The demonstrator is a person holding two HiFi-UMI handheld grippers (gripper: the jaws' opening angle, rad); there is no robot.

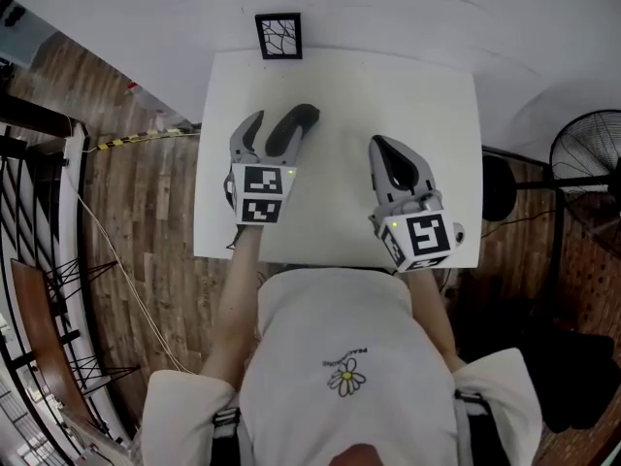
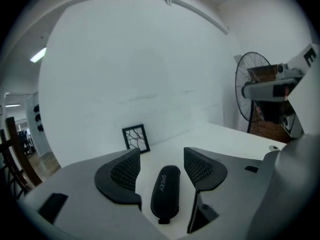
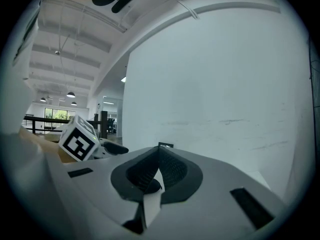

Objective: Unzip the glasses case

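My left gripper [image 2: 161,159] has its jaws spread wide; the black oblong glasses case [image 2: 166,191] lies on the white table [image 1: 417,95] right between them, low centre of the left gripper view, neither pad touching it; my right gripper [image 3: 159,154] is pressed together on nothing, right of centre in the head view; a small black-framed panel [image 1: 279,35] stands top centre.

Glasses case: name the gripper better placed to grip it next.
Left. The left gripper has its jaws apart, with the glasses case lying between them on the table, not yet pressed. The right gripper is shut, empty, and off to the case's side.
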